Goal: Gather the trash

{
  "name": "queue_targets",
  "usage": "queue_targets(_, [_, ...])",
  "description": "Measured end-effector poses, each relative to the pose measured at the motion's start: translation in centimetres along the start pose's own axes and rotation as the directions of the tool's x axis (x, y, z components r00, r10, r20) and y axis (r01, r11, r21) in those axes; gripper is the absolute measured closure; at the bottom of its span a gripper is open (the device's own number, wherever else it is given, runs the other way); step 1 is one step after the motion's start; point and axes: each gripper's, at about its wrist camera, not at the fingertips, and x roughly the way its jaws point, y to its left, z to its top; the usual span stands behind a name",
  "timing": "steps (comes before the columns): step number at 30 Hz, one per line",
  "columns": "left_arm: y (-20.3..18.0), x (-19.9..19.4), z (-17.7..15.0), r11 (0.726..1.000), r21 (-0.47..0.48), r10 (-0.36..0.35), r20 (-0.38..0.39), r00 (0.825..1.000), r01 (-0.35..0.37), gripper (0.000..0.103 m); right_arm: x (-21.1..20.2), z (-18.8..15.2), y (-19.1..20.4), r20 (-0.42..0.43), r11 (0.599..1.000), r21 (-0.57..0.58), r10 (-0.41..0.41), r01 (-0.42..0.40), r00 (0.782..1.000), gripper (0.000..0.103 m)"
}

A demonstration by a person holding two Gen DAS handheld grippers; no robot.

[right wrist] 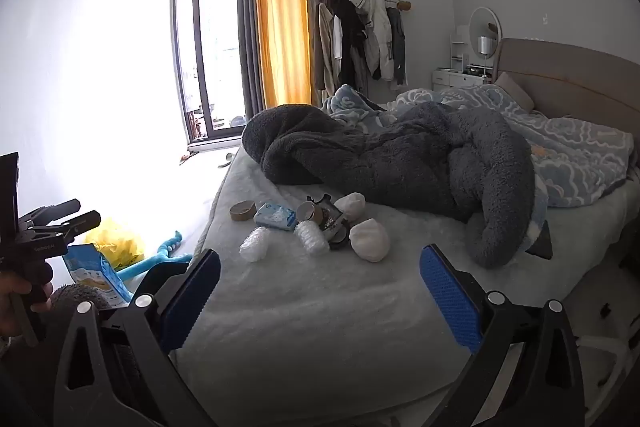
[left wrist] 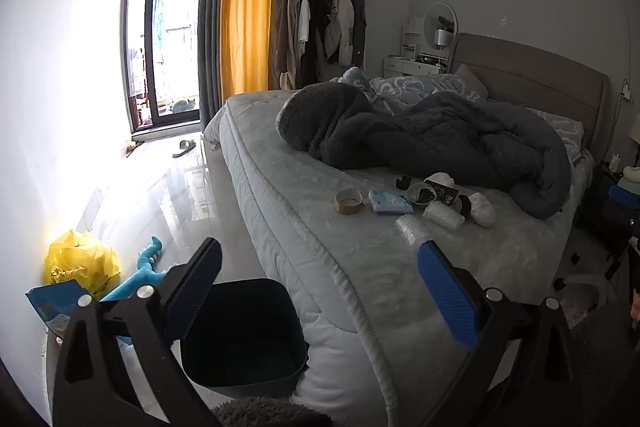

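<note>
Where bedding lies, jumbled trash (right wrist: pixel 316 227).

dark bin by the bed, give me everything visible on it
The bin shows only in the left wrist view: dark blue-black, squarish with rounded corners, smooth like plastic, no lid. It stands upright on the glossy floor, against or very near the mattress side. What shows of its inside looks empty. The left gripper hangs above it, fingers apart, not touching.

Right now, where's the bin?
The bin sits on the floor against the bed corner, lower centre of the left wrist view, right of the blue toy.
</note>
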Motion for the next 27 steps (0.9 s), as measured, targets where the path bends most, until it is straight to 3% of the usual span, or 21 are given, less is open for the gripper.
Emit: queue_targets(27, [0.45,0.11,-0.01,1.0,-0.017,-0.005,-0.003,1.0,0.005,0.003,-0.09,0.03,0.33,0.003,1.0,-0.015,-0.003,0.003,1.0,0.002])
